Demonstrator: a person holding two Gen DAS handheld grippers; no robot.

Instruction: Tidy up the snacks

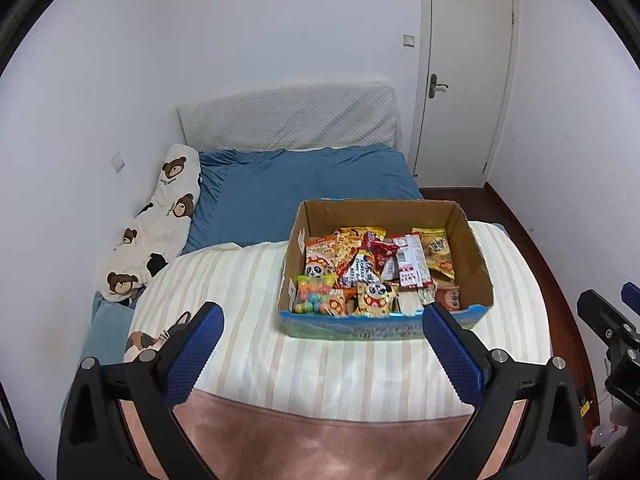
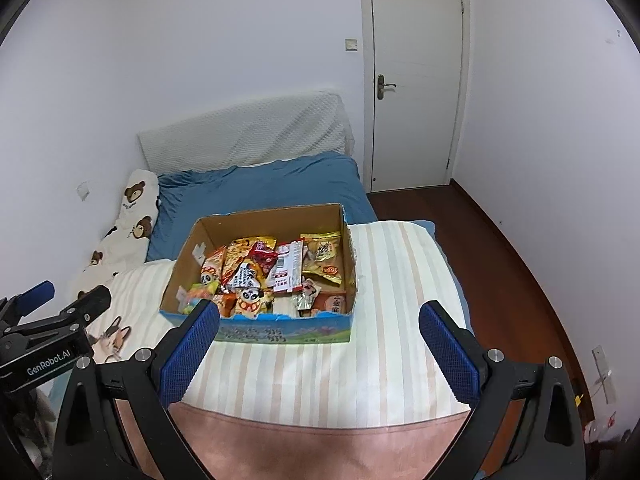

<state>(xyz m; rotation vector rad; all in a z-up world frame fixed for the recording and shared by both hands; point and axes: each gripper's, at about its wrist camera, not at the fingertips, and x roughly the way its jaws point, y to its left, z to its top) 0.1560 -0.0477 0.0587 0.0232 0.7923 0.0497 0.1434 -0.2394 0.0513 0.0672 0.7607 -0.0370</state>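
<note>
Both my grippers, left gripper point(image 1: 322, 320) and right gripper point(image 2: 318, 320), hover with jaws wide and empty; snacks point(image 1: 372, 272) all sit jumbled in the cardboard box point(image 1: 472, 256) mid-frame on the bed point(image 1: 248, 280): packed already, or awaiting sorting

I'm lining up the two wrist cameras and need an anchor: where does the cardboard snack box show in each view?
Left wrist view: the cardboard snack box sits right of centre on the striped blanket, beyond the open left gripper.
Right wrist view: the box sits near centre, slightly left, beyond the open right gripper.
Shared landmark: the white door behind the bed, upper right in both.
</note>
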